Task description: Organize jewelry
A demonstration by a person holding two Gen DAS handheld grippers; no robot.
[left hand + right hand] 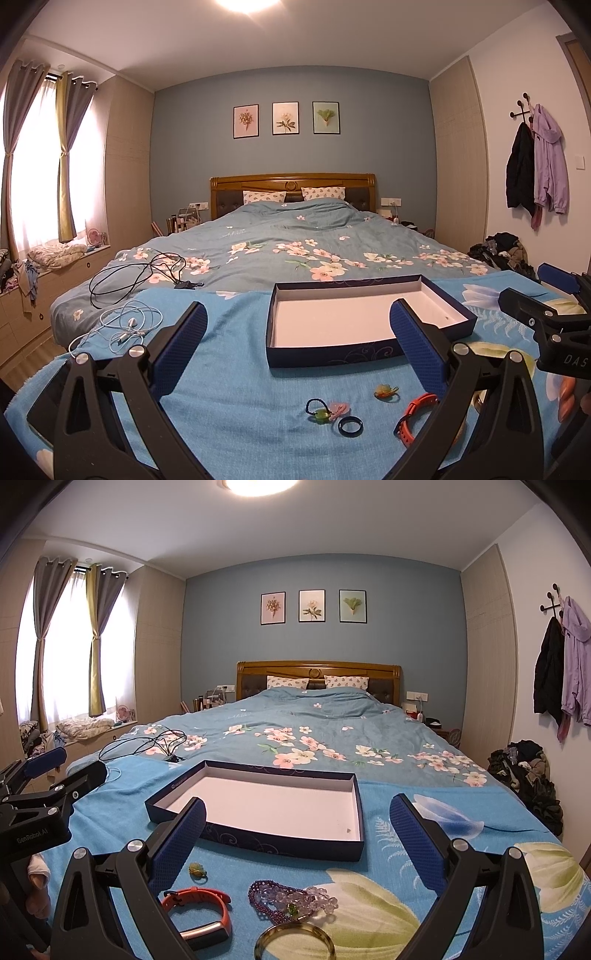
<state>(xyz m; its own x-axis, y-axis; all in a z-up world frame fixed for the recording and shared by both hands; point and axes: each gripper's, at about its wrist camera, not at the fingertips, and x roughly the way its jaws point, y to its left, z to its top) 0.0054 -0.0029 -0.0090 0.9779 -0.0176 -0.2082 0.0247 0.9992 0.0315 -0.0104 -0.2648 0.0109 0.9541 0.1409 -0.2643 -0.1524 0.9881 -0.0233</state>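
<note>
Empty box (365,325), jewelry seemingly loose before it.

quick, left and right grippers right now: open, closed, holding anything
Left gripper: open, holding nothing, above the blue towel.
Right gripper: open, holding nothing, near the shallow dark blue box.

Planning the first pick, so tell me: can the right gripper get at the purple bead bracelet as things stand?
Probably yes: the right gripper is open, and the purple bead bracelet lies uncovered on the blue towel, between its fingers, just ahead.
</note>
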